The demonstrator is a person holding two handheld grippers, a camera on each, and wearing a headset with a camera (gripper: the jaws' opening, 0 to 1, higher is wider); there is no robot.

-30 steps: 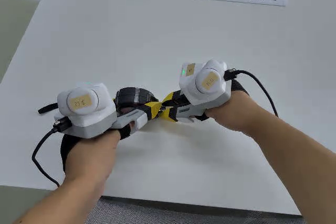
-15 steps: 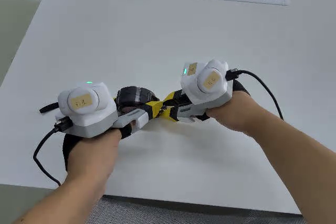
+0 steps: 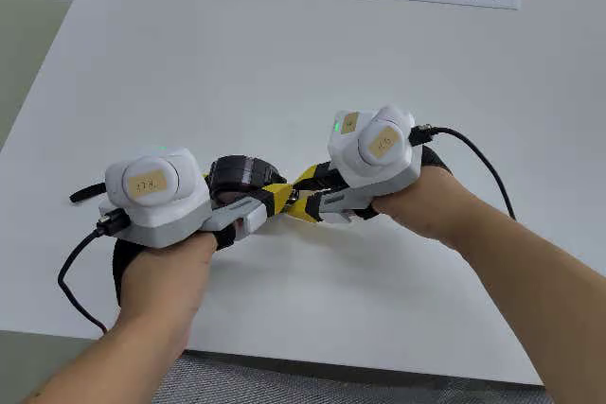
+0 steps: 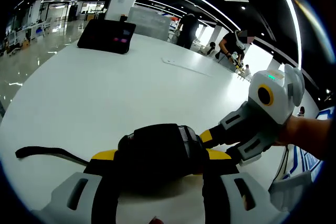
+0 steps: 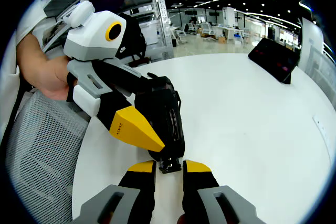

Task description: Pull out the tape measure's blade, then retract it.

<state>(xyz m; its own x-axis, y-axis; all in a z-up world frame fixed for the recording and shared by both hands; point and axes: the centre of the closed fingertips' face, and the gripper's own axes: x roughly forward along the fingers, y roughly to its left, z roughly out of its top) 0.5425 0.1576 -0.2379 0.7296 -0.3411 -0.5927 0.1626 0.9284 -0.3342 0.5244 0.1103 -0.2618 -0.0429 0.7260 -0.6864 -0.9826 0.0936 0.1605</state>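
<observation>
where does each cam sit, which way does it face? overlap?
Head view: on headset, facing forward-down at the table; both forearms, left hand, right hand, left gripper, right gripper.
Left gripper view: on left gripper, along its jaws, closed on the tape measure; right gripper at right.
Right gripper view: on right gripper, along its jaws, pinching the blade tip; left gripper at left.
Shared: all three see the tape measure.

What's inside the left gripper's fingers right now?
The black tape measure, clamped in the left gripper. The right gripper pinches a small dark part at its front end. The blade is hidden by the fingers and case.
</observation>
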